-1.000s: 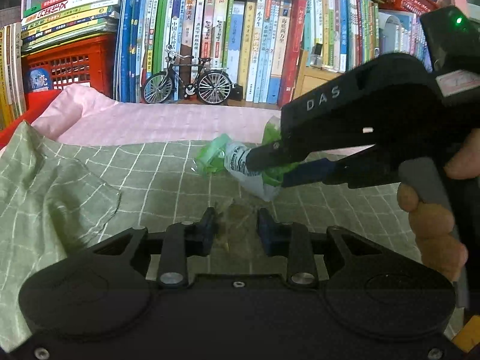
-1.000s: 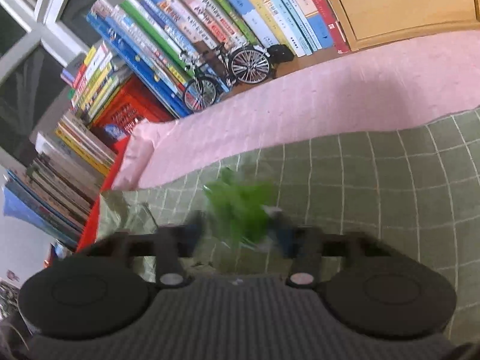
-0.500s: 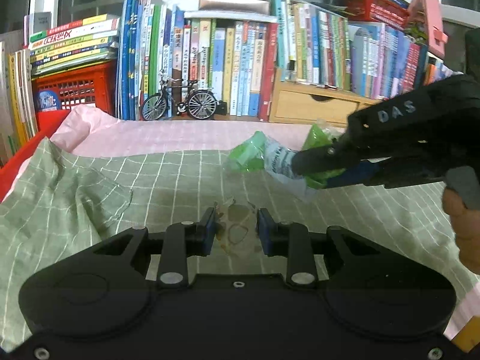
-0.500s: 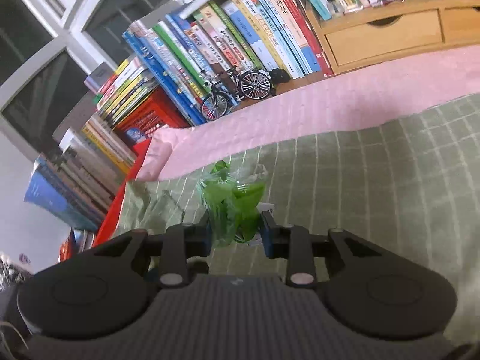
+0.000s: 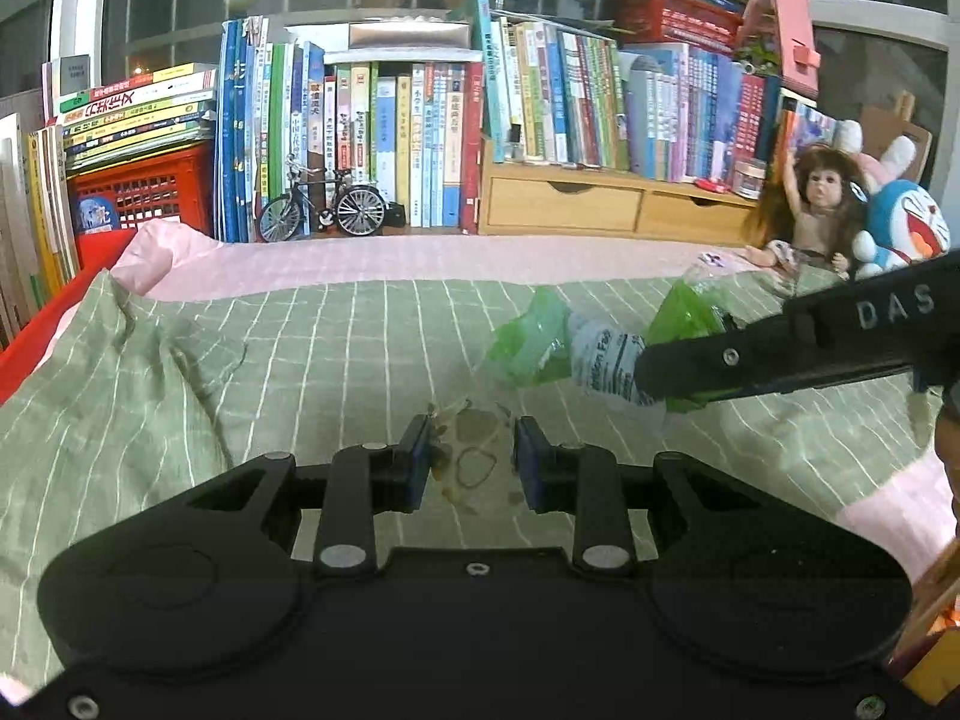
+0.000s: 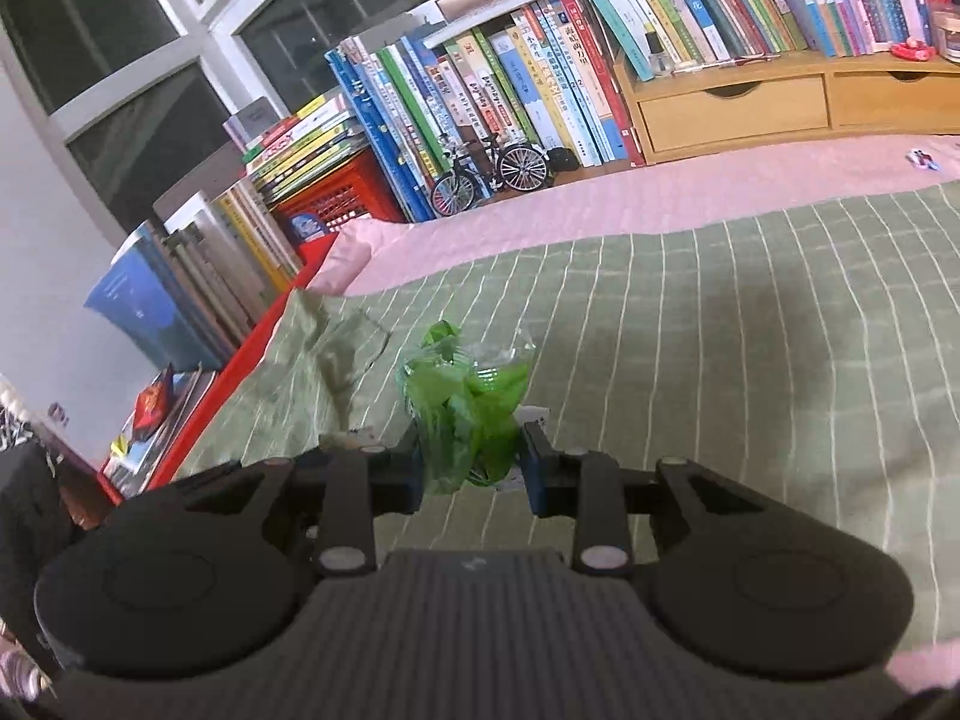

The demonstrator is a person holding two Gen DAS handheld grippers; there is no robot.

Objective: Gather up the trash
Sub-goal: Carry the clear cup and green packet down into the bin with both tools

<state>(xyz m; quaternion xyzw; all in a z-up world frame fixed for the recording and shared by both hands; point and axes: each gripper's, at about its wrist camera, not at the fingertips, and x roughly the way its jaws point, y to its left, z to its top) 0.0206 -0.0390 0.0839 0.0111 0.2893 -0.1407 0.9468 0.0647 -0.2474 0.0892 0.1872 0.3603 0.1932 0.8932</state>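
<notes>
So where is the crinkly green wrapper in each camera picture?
Left wrist view: the green wrapper is right of centre, pinched by the right gripper above the green checked cloth.
Right wrist view: it sits low in the middle, between that gripper's fingers.
Shared landmark: the toy bicycle by the books.

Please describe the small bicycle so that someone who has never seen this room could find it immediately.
Look at the long row of upright books behind the bed, past the pink sheet. At their foot, to the right of the red plastic crate, stands the model bicycle. It is the only wheeled thing there: black frame, two spoked wheels, upright and side-on to the left wrist camera.
</notes>
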